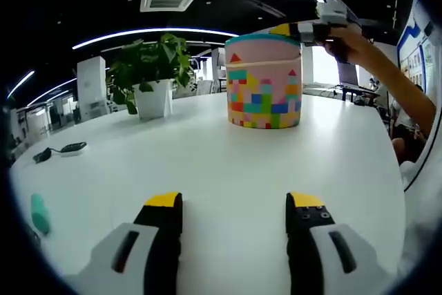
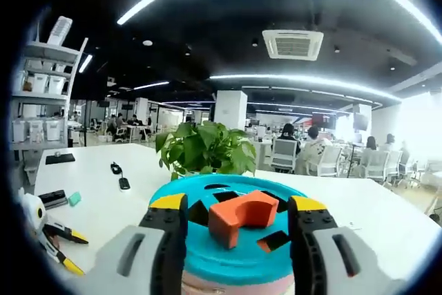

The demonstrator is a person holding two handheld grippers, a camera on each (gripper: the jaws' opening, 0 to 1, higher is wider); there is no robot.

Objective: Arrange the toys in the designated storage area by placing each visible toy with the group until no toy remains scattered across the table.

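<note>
White table [image 1: 221, 164] nearly cleared: right gripper [image 2: 238, 220] clamps an orange block [image 2: 242, 215] over the bucket [image 1: 264, 81] lid; left gripper [image 1: 235, 211] gapes empty, green toy [image 1: 40, 213] left.

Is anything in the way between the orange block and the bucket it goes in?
Yes, the teal lid. The orange block lies flat on it between the right gripper jaws, over the cut-out holes, not dropped through into the pink bucket.
</note>
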